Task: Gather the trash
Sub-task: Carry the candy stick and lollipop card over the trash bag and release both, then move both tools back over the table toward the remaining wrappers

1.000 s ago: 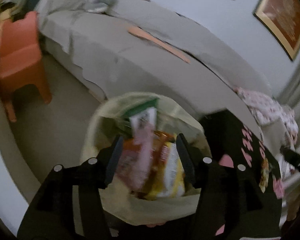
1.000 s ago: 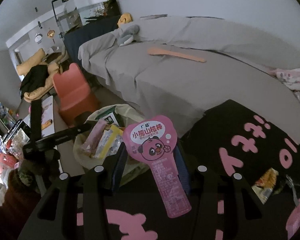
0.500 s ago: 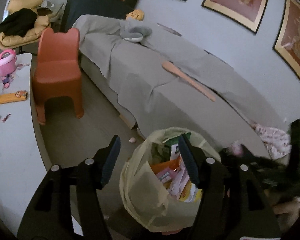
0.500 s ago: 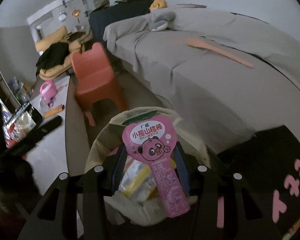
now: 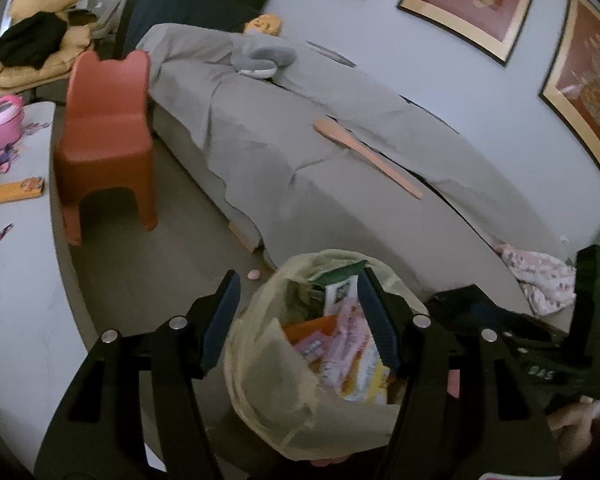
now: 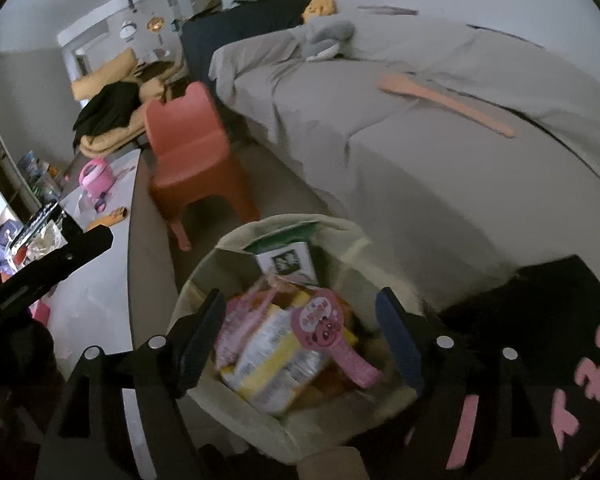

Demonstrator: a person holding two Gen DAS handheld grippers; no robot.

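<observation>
- While it hovers over the bag (image 5: 268, 392), the left gripper (image 5: 300, 320) stands open and empty, no longer among the wrappers.
- Released, the pink wrapper (image 6: 332, 336) now lies in the bag (image 6: 204, 280); the right gripper (image 6: 300, 332) is opening, nothing pinched, so this piece is collected.

Right tongs (image 6: 300, 338) opening, left tongs (image 5: 298, 320) apart.

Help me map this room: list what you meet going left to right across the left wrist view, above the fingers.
Pink toy → orange chair → grey plush → wooden paddle → floral cloth.
</observation>
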